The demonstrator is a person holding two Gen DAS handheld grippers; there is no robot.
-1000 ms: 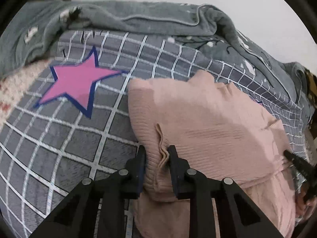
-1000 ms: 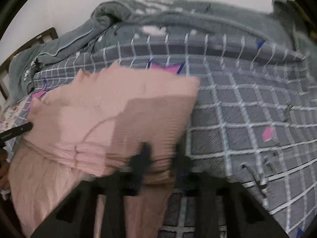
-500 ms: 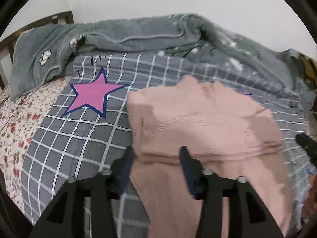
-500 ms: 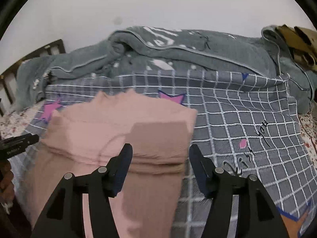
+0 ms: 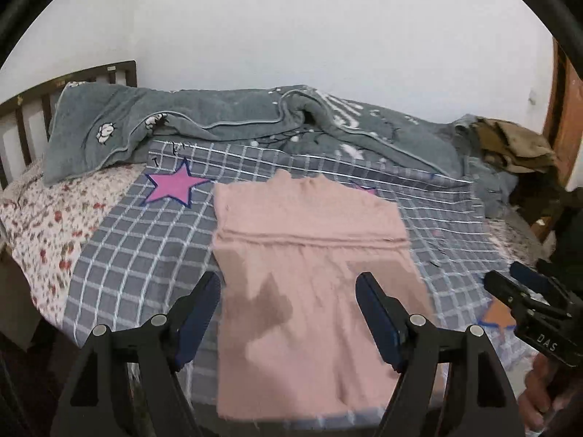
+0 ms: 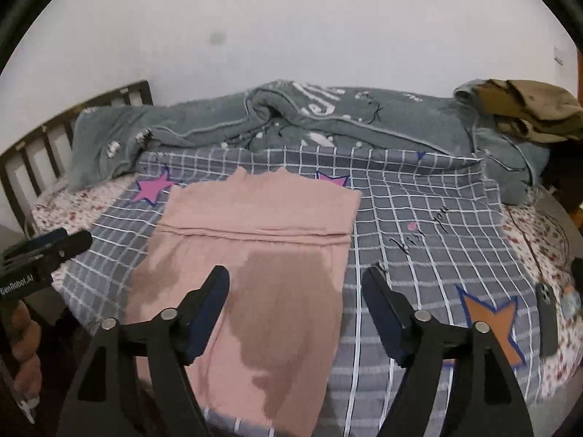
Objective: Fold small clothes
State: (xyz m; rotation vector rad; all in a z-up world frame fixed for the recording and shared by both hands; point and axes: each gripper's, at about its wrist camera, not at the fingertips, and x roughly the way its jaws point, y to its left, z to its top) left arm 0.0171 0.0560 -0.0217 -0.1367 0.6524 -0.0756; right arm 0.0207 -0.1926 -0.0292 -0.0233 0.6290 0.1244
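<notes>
A pink knit garment (image 5: 313,255) lies flat on the checked bedcover (image 5: 138,255), with its far part folded over and a hem ridge across the middle. Darker patches show on its near half (image 6: 284,309). My left gripper (image 5: 288,284) hovers above the near half, its jaws opening wide and not touching the cloth. My right gripper (image 6: 296,276) hangs over the garment's right side the same way, jaws opening with nothing pressed between them. Each gripper shows at the edge of the other's view: the right gripper (image 5: 510,287) and the left gripper (image 6: 54,245).
A rumpled grey blanket (image 5: 226,123) lies along the wall behind the garment. A brown cloth (image 6: 528,109) sits at the far right. A dark phone (image 6: 546,313) rests on the bed's right side. The slatted headboard (image 5: 29,116) and floral sheet (image 5: 43,225) are on the left.
Both grippers let go of the garment's folded edge and opened wide. They drew back and up, so more of the bed shows. The garment stays folded on the bedcover.
</notes>
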